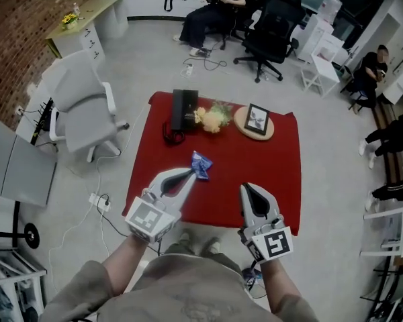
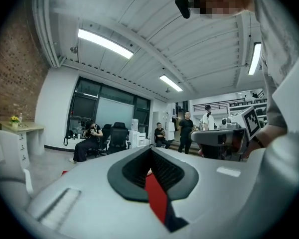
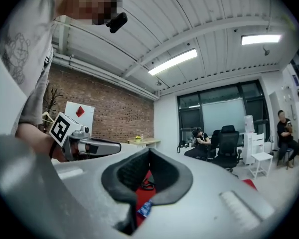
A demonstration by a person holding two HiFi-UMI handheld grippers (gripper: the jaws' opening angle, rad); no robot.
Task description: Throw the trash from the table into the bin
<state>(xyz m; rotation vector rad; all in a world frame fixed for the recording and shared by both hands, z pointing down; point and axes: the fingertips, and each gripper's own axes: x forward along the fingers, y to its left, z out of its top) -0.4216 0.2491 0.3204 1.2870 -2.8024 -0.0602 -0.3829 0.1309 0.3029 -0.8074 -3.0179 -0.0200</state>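
Both grippers are held level over the near edge of the red table (image 1: 272, 173), side by side and apart. The left gripper (image 1: 189, 174) has its jaws closed tip to tip; the left gripper view shows only red tabletop through the slot behind the tips and nothing gripped. The right gripper (image 1: 248, 190) is likewise closed and empty, its pads meeting at the tip in the right gripper view. The trash, a crumpled blue wrapper (image 1: 201, 165), lies on the table left of centre, at the tip of the left gripper as seen from the head view; contact cannot be confirmed. The same wrapper shows low in the right gripper view through the gap under its jaws. At the far side of the table stand a black box (image 1: 185, 109), a yellow flower bunch (image 1: 213, 118) and a round wooden board (image 1: 242, 124) bearing a framed picture (image 1: 258, 119). A white office chair (image 1: 80, 99) stands on the floor to the left of the table.
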